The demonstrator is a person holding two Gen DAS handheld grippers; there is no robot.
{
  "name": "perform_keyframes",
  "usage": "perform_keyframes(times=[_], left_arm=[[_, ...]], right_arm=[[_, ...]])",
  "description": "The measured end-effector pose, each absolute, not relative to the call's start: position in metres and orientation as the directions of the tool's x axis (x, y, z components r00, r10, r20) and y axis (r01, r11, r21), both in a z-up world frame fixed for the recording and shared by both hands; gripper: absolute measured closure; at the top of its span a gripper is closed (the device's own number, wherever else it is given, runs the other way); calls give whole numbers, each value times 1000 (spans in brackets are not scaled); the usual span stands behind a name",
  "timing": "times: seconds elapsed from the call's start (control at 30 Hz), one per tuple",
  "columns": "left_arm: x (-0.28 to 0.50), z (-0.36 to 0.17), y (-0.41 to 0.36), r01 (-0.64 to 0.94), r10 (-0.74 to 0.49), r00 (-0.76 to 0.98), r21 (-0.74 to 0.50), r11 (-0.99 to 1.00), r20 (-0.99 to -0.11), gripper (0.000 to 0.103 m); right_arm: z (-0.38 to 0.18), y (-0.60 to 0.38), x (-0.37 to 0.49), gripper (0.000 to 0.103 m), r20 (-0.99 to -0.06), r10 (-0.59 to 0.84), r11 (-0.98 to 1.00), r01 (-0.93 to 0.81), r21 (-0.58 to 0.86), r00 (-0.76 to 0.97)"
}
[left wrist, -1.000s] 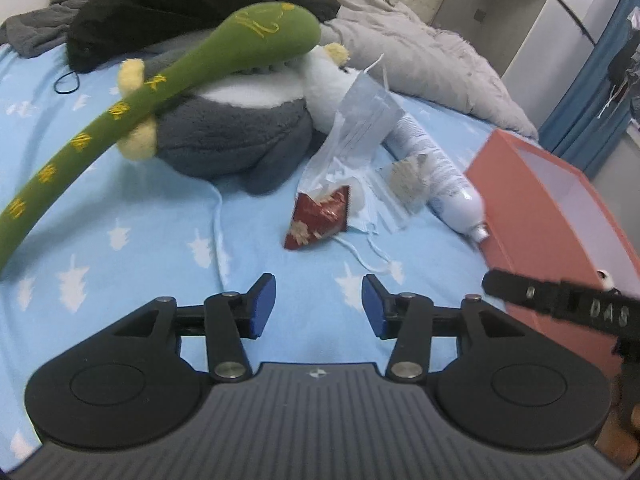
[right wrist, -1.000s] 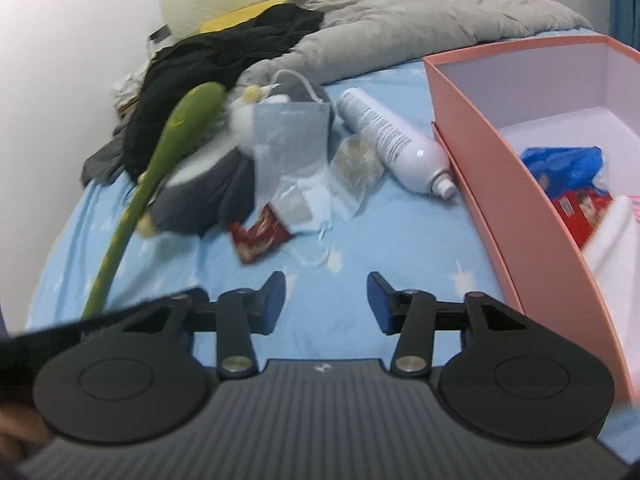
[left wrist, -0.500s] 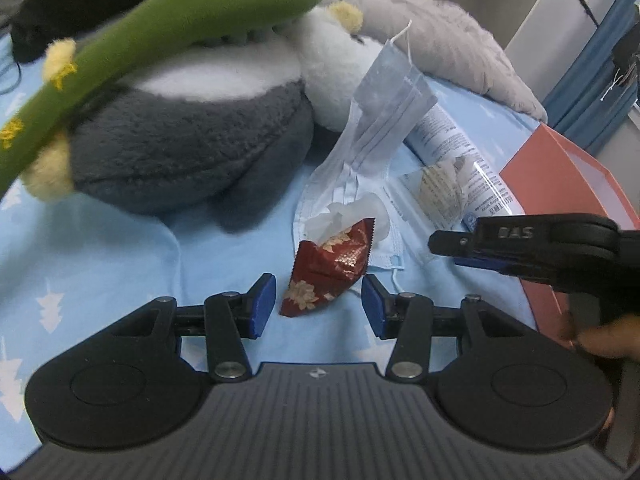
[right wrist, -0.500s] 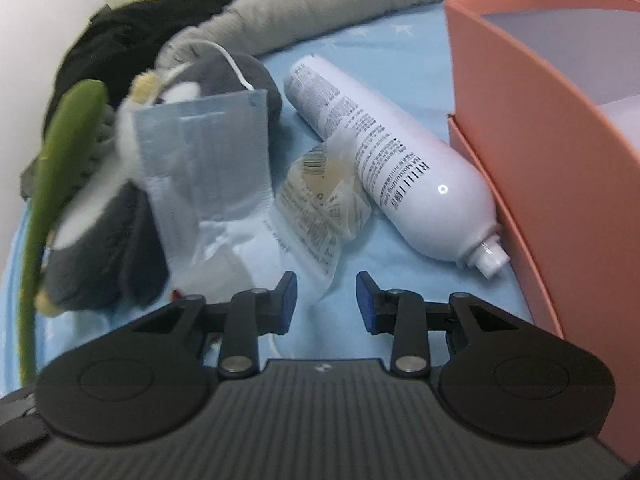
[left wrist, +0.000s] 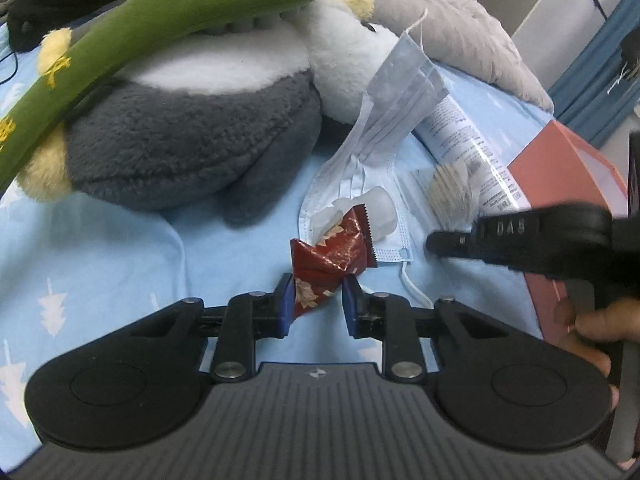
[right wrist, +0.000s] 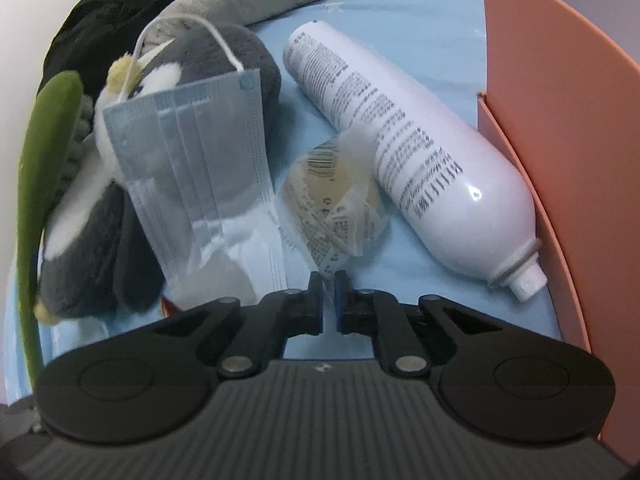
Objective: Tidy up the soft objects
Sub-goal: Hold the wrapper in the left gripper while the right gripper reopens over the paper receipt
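Left wrist view: left hand-held gripper [left wrist: 316, 300] closing around the light, crinkly red snack packet [left wrist: 330, 256] at 6 o'clock; right hand-held gripper [right wrist: 328, 296] pinching the clear wrapper [right wrist: 332, 204].

My left fingers [left wrist: 285, 300] are closing around the lower end of a crumpled red snack packet [left wrist: 330, 256], which lies on the blue bed sheet [left wrist: 100, 264] against a pale blue face mask [left wrist: 394, 92]. The mask leans up on a grey and white plush penguin [left wrist: 192, 136], with a long green plush [left wrist: 120, 28] draped across it. My right fingers [right wrist: 316, 300] have pinched the edge of a clear wrapper [right wrist: 336, 200] holding something beige.
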State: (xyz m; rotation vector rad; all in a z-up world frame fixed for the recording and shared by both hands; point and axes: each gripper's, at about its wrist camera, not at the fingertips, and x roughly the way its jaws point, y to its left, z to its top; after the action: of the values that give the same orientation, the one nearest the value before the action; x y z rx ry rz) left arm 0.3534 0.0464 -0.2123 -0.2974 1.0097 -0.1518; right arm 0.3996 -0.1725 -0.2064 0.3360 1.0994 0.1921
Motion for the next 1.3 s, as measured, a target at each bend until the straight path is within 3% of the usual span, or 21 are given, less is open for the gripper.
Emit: perform_keyframes(times=[0.7, 1.3], left_arm=[[243, -181, 31, -73, -190, 649, -309, 948, -737, 77], [162, -165, 17, -96, -149, 660, -280, 955, -737, 77]], right_arm=[[-196, -186, 265, 98, -763, 336, 925, -42, 377, 552], [-191, -175, 172, 94, -744, 475, 876, -173, 450, 470]])
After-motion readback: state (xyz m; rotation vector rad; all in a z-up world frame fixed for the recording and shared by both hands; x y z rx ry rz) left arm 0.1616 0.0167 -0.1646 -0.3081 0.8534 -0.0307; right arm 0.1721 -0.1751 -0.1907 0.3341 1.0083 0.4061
